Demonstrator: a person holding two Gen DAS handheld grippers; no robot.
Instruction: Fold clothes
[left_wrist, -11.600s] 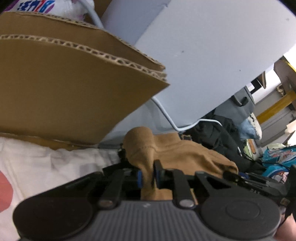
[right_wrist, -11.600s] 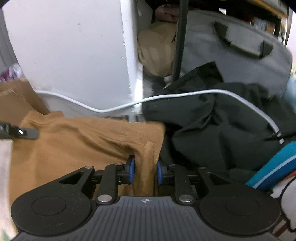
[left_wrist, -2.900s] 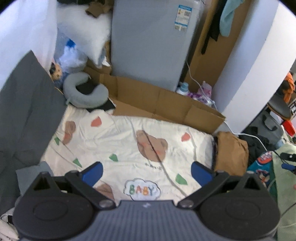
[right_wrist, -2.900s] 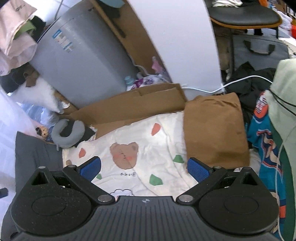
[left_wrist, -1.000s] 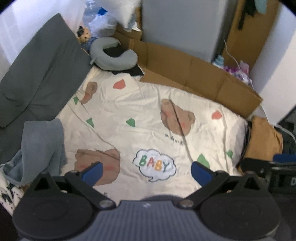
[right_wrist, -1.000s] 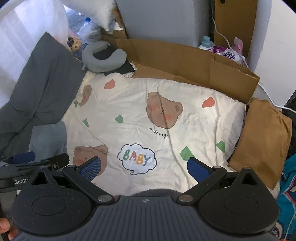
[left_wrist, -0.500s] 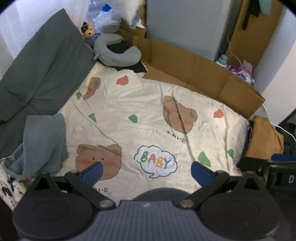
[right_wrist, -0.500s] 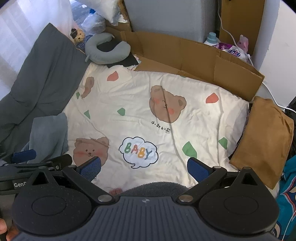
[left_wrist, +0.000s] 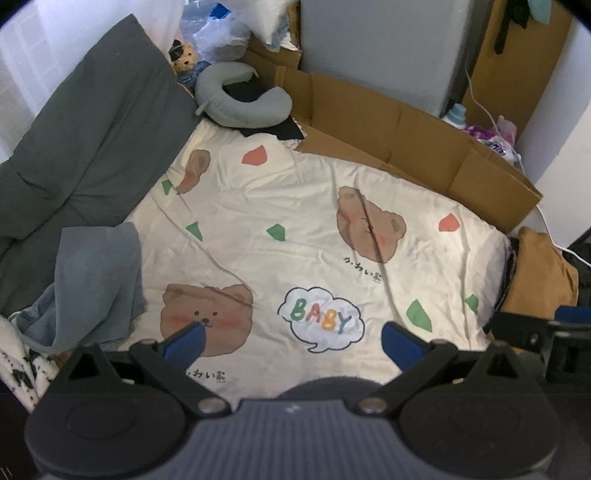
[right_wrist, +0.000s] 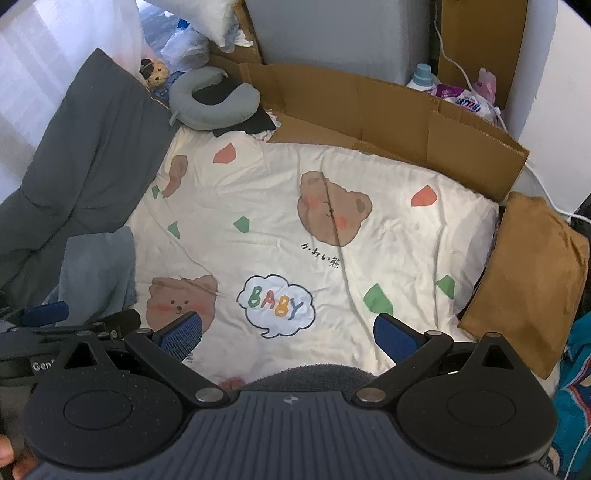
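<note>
The grey garment runs partly behind the left gripper.

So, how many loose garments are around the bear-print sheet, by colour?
Folded brown garment, at the sheet's right edge: 1
Crumpled grey-blue garment, at its left edge: 1
Total: 2
Both hand-held grippers, left and right, are open and empty.

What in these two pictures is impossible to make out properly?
- Crumpled grey-blue garment, left wrist view: what kind it is; its lower end is cut off behind the left claw.
- Folded tan-brown garment, right wrist view: what lies beneath it.
- Pink printed packet behind the brown cardboard wall: lettering too small.
- Right claw: open, holding nothing.
</note>
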